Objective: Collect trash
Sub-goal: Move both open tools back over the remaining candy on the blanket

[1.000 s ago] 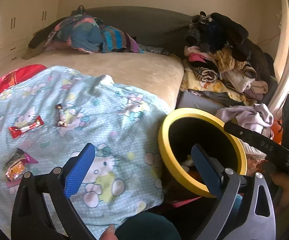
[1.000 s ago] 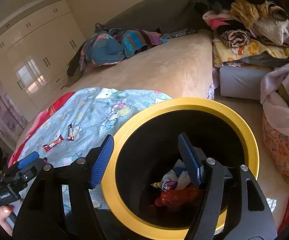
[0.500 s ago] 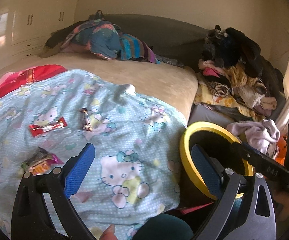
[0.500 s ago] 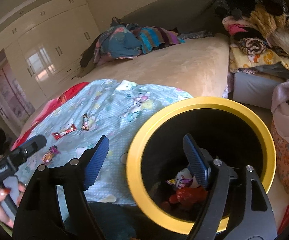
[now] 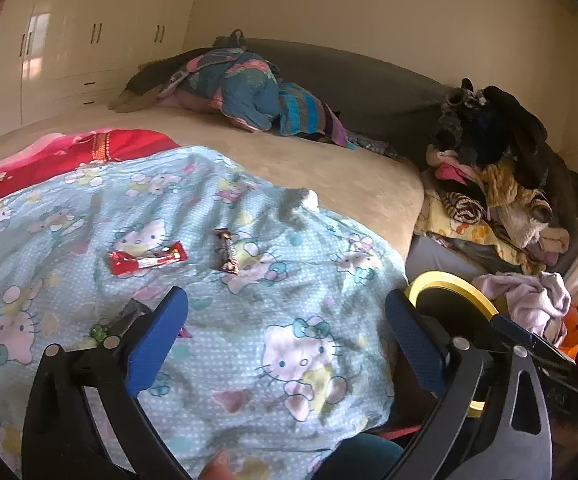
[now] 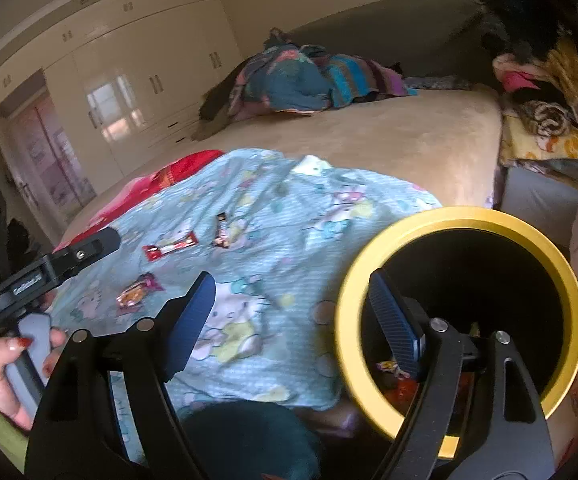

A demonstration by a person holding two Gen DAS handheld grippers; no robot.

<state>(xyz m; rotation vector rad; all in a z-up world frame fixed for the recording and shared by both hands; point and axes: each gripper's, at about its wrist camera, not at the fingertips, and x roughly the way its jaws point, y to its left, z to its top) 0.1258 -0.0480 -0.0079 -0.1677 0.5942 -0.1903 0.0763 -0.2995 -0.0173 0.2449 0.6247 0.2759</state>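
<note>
Left claw (image 5: 285,340) wide, empty | right claw (image 6: 291,320) opening, nothing between its jaws, beside bin (image 6: 461,216) | I see red wrapper (image 5: 147,261) on bed cover (image 5: 289,280), far-left of left claw, long axis left-right | left hand nearer

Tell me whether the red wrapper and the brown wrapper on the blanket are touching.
Apart. The left wrist view shows a strip of blanket between the red wrapper and the brown wrapper.
</note>
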